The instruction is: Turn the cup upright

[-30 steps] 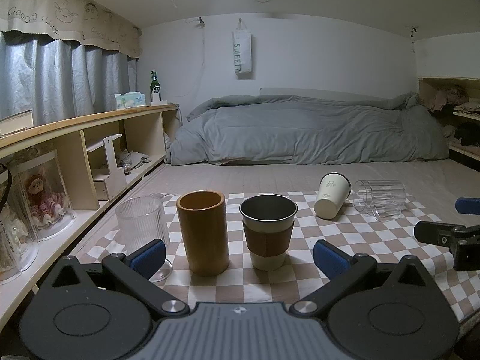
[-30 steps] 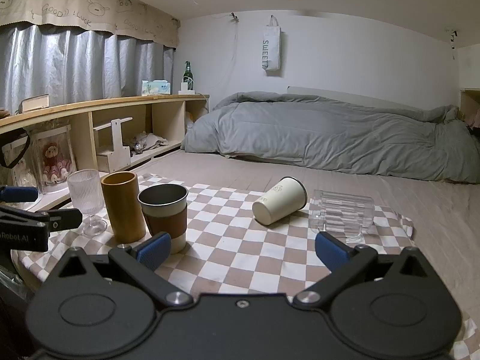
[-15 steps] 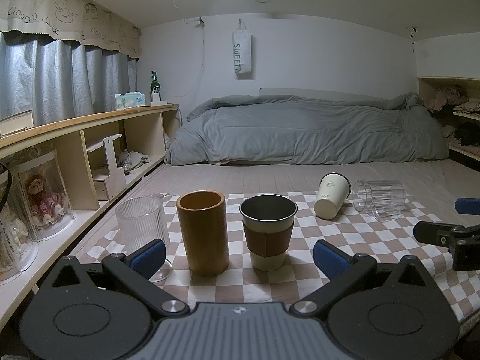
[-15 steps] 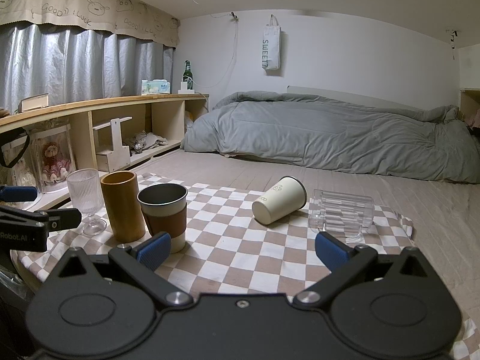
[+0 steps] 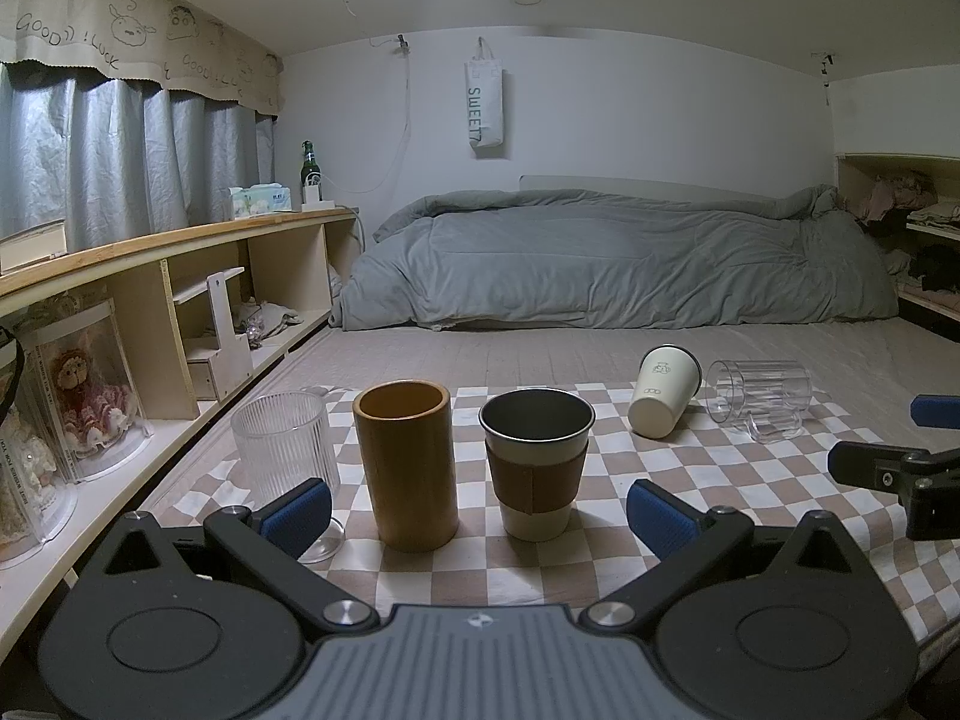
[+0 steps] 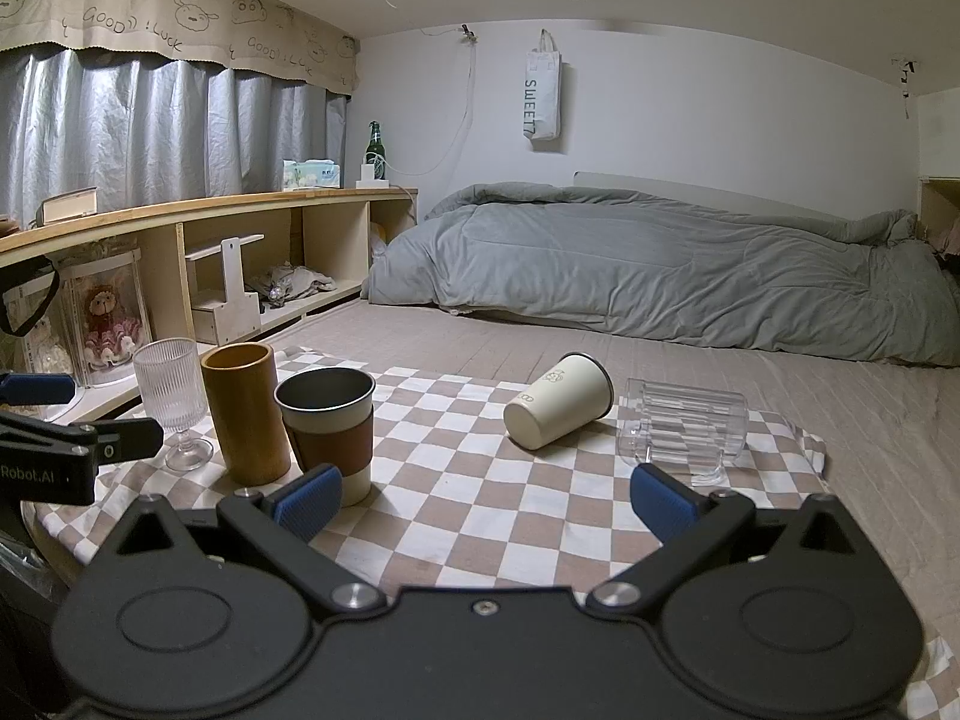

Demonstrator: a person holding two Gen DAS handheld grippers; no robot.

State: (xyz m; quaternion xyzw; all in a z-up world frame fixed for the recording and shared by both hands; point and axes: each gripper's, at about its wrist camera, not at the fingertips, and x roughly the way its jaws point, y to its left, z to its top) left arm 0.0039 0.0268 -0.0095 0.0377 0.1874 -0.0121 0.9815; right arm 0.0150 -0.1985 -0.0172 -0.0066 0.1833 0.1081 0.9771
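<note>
A white cup (image 6: 558, 399) lies on its side on the checkered cloth (image 6: 456, 480), its mouth turned away; it also shows in the left wrist view (image 5: 663, 390). A clear glass mug (image 6: 684, 429) lies on its side just right of it, also in the left wrist view (image 5: 759, 399). My right gripper (image 6: 486, 504) is open and empty, low over the cloth in front of both. My left gripper (image 5: 480, 519) is open and empty in front of the upright cups.
Upright in a row at the left stand a ribbed stem glass (image 5: 285, 450), a wooden tumbler (image 5: 408, 462) and a metal cup with a brown sleeve (image 5: 536, 462). A wooden shelf unit (image 5: 180, 294) runs along the left. A grey duvet (image 5: 630, 264) lies behind.
</note>
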